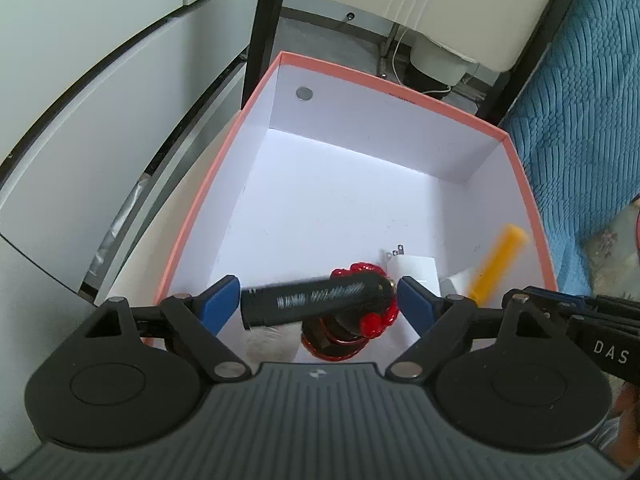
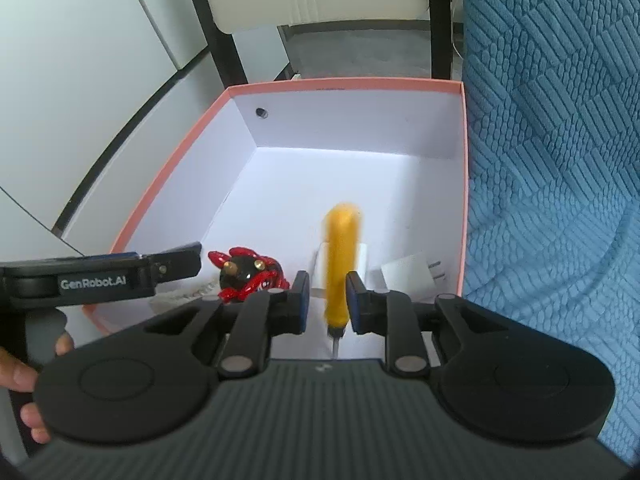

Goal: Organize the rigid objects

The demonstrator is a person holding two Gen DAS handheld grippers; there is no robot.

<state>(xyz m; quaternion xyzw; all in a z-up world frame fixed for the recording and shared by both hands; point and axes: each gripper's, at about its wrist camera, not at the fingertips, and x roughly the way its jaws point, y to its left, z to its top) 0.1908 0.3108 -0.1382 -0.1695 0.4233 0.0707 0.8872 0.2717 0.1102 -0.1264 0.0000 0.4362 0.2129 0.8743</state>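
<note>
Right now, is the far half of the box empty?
Yes: the far floor of the box is bare; the figurine and charger lie at the near end.

Blue textured fabric (image 2: pixel 552 160), woven in a block pattern, lies along the right side of both views. A black-framed chair (image 2: pixel 224 40) with a cream backrest stands beyond. Pale grey cabinet panels (image 1: pixel 100 100) with dark seams occupy the left. Grey floor (image 2: pixel 360 48) shows under the chair.
</note>
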